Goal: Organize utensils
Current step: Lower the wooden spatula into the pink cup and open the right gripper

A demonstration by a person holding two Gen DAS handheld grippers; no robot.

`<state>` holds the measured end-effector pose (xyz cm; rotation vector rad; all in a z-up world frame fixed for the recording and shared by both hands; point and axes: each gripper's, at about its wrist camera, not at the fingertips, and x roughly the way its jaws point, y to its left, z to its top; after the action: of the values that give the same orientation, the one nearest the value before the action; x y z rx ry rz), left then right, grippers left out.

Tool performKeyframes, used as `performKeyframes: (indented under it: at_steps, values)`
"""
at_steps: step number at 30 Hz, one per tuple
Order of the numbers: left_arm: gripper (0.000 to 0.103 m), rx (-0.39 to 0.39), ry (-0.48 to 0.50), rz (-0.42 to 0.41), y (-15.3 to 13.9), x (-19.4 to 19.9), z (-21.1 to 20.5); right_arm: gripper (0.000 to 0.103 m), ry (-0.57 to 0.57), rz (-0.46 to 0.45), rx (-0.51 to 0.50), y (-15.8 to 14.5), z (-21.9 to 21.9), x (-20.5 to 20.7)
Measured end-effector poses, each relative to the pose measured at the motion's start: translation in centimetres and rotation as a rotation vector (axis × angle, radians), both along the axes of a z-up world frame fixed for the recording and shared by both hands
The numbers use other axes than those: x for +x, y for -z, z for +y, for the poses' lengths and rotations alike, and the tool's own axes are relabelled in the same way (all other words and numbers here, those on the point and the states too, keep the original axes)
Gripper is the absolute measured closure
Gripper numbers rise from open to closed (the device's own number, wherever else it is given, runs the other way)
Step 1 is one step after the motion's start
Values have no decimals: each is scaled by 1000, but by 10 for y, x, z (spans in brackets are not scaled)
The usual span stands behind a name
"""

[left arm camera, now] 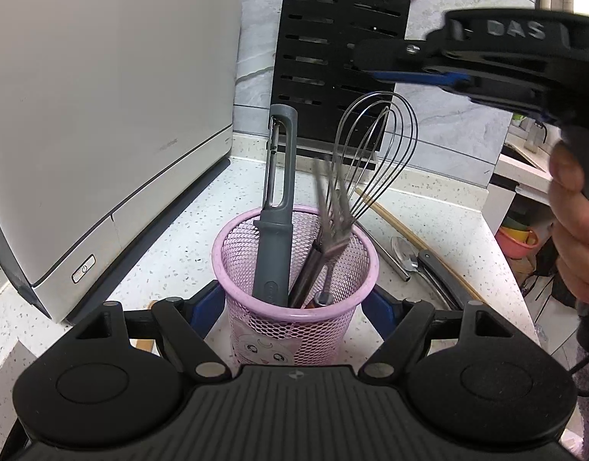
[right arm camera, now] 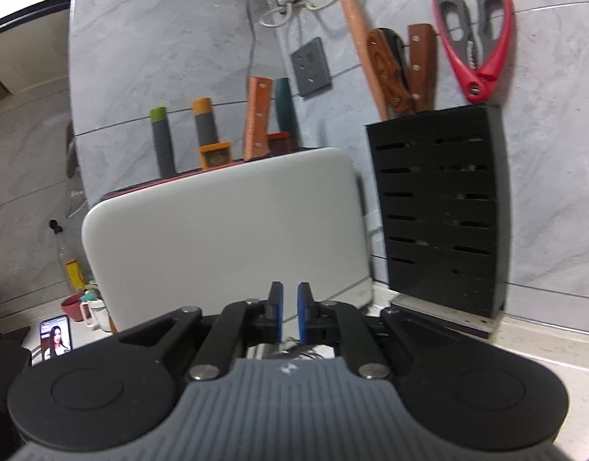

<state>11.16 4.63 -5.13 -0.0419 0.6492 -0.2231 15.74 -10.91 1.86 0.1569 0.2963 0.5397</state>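
Observation:
A pink mesh cup (left arm camera: 279, 330) stands on the speckled counter between the blue pads of my left gripper (left arm camera: 292, 307), which press its two sides. In the cup stand a grey peeler (left arm camera: 279, 199), a wire whisk (left arm camera: 375, 146) and a blurred metal fork (left arm camera: 332, 211). My right gripper (left arm camera: 365, 62) hovers above and to the right of the cup, held by a hand (left arm camera: 574, 223). In the right wrist view the right gripper (right arm camera: 289, 288) shows a narrow gap between its blue pads, with nothing in it.
A spoon (left arm camera: 404, 249), chopsticks (left arm camera: 394, 223) and a dark-handled knife (left arm camera: 436, 265) lie on the counter right of the cup. A black knife block (left arm camera: 332, 57) stands behind it and a white appliance (left arm camera: 102, 115) fills the left. The counter edge is at the right.

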Motion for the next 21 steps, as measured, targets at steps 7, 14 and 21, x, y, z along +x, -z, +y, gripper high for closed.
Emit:
performKeyframes:
  at_steps: [7, 14, 21]
  values:
    - [13, 9, -15, 4, -1, 1, 3, 82, 77, 89, -74, 5, -10, 1]
    - [14, -22, -30, 2, -2, 1, 8, 79, 108, 215, -84, 18, -25, 9]
    - [14, -28, -48, -11, -3, -4, 14, 73, 51, 289, -169, 36, -12, 3]
